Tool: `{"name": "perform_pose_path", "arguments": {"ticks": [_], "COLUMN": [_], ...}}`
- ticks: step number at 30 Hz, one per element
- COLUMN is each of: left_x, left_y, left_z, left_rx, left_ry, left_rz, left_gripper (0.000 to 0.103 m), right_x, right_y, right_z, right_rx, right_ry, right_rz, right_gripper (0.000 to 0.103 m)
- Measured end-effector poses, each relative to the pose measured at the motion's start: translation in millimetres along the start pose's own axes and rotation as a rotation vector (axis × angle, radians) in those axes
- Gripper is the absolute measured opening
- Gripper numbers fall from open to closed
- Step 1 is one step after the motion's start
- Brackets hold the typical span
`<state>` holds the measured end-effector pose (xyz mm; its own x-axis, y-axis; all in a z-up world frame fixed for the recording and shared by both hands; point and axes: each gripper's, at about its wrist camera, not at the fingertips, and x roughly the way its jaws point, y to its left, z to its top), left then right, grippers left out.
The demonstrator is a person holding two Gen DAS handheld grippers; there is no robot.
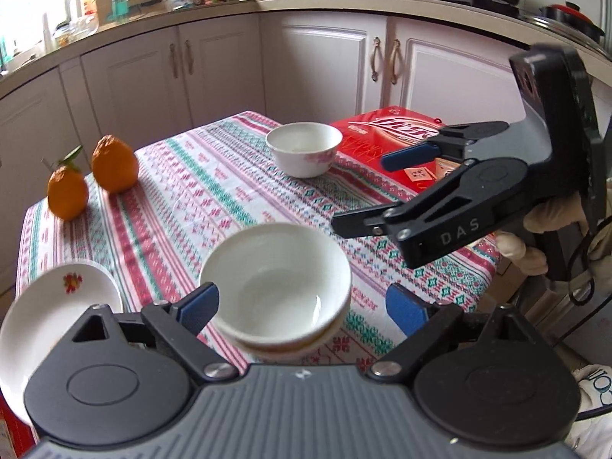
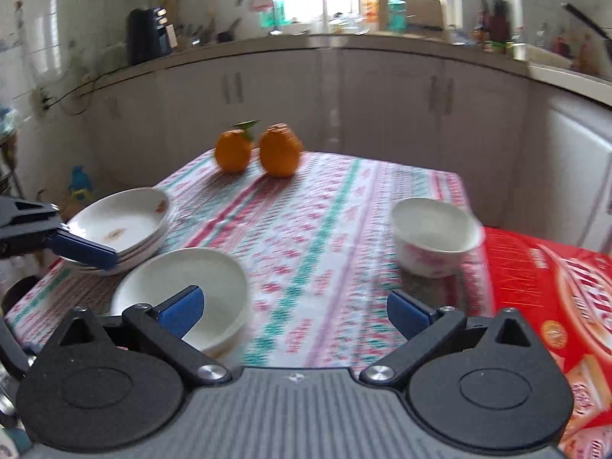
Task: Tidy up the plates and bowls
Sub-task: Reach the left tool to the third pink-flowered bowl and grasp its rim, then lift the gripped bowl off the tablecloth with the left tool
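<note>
The kitchen cabinets curve behind a small desk (image 1: 229,191) under a striped cloth, and its near edge is where your trouble lies. Your left gripper (image 1: 302,306) has its fingers (image 1: 199,308) spread apart with the stacked bowls (image 1: 275,283) sitting loose between them, not pressed by either pad; the stack looks uneven, top bowl tipped on the lower one. If you close off-centre, one pad may push the top bowl sideways off its mate, and the desk edge is just below your fingers. The stack of plates (image 2: 122,225) rests just left of the left fingers, close to the corner, so a swing that way could knock it off. Your right gripper (image 2: 294,313) is also wide apart and empty, with the single bowl (image 2: 436,237) ahead and right of its fingers, touching the red box (image 2: 554,287). Reach too fast there and you may shove it against the box rather than straddle it.
</note>
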<state>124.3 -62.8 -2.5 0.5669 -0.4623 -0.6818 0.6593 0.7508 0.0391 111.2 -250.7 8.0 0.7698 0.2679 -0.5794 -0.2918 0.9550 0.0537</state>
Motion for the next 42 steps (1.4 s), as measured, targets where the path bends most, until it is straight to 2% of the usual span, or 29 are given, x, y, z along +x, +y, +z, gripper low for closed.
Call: {"name": "perform_pose_path", "arguments": {"ticks": [5, 15, 21, 23, 28, 31, 36, 42], "left_x": [14.5, 69.8, 122.3, 139.8, 184.1, 207.4, 234.1, 254.8], "left_y": [13.8, 36.0, 50.6, 53.5, 58.0, 56.6, 53.6, 54.0], "left_z": [25.1, 87.5, 121.5, 129.7, 148.2, 154.2, 160.4, 165.8], "left_rx": [0.024, 0.1, 0.084, 0.079, 0.059, 0.064, 0.054, 0.046], "left_ry": [0.019, 0.007, 0.033, 0.041, 0.068, 0.082, 0.099, 0.128], "left_rz": [-0.016, -0.011, -0.046, -0.07, -0.142, -0.161, -0.181, -0.188], "left_gripper": [0.098, 0.098, 0.098, 0.098, 0.097, 0.097, 0.093, 0.084], "right_x": [3.3, 32.6, 53.9, 62.1, 79.2, 86.7, 101.9, 116.8], "right_y": [-24.1, -46.6, -61.1, -67.6, -86.7, -95.1, -102.9, -111.2], "right_z": [-7.2, -4.5, 0.6, 1.3, 3.3, 6.6, 13.1, 15.0], "right_rx": [0.019, -0.012, -0.031, -0.032, -0.032, -0.041, -0.066, -0.054], "right_ry": [-0.006, 0.033, 0.057, 0.066, 0.061, 0.047, 0.054, 0.063], "right_rz": [-0.098, -0.166, -0.147, -0.166, -0.185, -0.179, -0.166, -0.153], "right_gripper": [0.103, 0.103, 0.103, 0.103, 0.103, 0.103, 0.102, 0.095]}}
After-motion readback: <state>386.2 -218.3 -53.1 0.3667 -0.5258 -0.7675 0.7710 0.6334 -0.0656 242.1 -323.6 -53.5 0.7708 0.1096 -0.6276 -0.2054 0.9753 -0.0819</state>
